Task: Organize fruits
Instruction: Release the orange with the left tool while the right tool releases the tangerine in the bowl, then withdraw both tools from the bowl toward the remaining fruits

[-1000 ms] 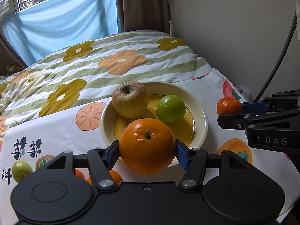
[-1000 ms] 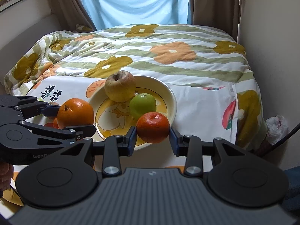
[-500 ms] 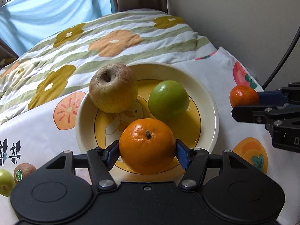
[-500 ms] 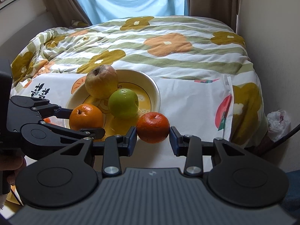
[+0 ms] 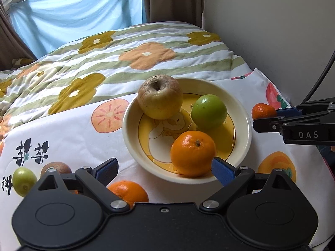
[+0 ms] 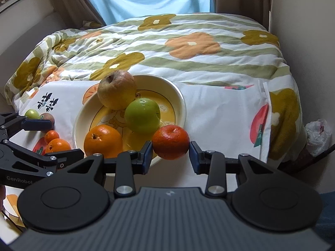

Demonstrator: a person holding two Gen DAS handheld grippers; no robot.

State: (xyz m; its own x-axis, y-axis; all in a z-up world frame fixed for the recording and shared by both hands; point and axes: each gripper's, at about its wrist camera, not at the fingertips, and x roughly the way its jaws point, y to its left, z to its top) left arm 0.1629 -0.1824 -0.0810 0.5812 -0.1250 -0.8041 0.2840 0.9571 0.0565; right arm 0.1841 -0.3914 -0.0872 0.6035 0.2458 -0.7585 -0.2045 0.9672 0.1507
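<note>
Three fruits now sit in the yellow bowl (image 5: 245, 125): a wrinkled apple (image 5: 160, 96) at about eleven o'clock, a green apple (image 5: 209, 112) at two o'clock, and a large orange (image 5: 193, 153) at five o'clock near the front rim. A second ago the left gripper (image 5: 165, 167) clenched that orange; now its jaws are opening, spread wide and released, and the orange rests in the bowl by itself, though the right blue pad sits just beside it. That fruit counts as placed, in my judgement.

The right gripper (image 6: 170, 153) grasps a darker tangerine (image 6: 170, 142) between its pads, hovering at the bowl's front rim, likely next to go in.

Only the left wrist view shows the wide gap between the left jaws. Only the right wrist view shows the pads pressed on the tangerine. Both show loose fruit left on the printed cloth (image 6: 219, 108), including two small oranges (image 6: 56, 143) at nine o'clock from the bowl.
</note>
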